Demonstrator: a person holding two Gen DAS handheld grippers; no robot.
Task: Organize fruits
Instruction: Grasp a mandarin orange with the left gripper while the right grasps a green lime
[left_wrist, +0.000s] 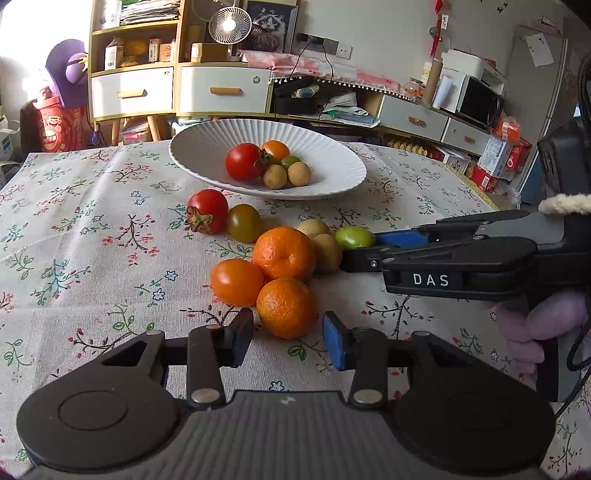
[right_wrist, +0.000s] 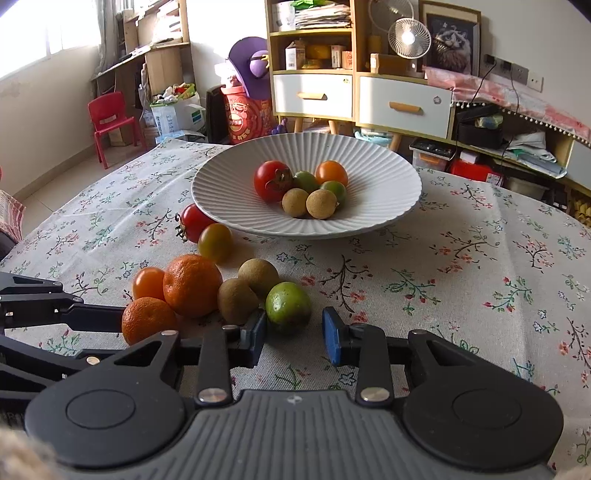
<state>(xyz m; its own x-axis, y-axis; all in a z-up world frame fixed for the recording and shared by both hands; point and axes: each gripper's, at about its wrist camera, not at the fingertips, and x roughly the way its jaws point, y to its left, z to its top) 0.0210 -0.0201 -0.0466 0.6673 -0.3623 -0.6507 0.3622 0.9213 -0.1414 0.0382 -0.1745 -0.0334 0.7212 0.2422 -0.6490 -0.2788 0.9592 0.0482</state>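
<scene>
A white ribbed plate (left_wrist: 332, 177) (right_wrist: 388, 206) holds tomatoes and several small fruits. In front of it on the floral cloth lie a red tomato (left_wrist: 207, 210), a dark tomato (left_wrist: 243, 221), an orange tomato (left_wrist: 236, 282), two mandarins, two brown fruits (right_wrist: 236, 299) and a green fruit (right_wrist: 288, 306) (left_wrist: 354, 238). My left gripper (left_wrist: 288, 341) is shut on the nearest mandarin (left_wrist: 286, 308) (right_wrist: 147, 325), its pads at both sides. From the right, my right gripper (right_wrist: 293, 338) (left_wrist: 360, 247) is shut on the green fruit, which sits at its fingertips.
The loose fruits lie packed together, touching one another, just in front of the plate. A person's hand in a pink sleeve (left_wrist: 543, 325) holds the right gripper. Shelves, drawers (right_wrist: 402, 107) and boxes stand behind the table; a red chair (right_wrist: 110, 122) is at the far left.
</scene>
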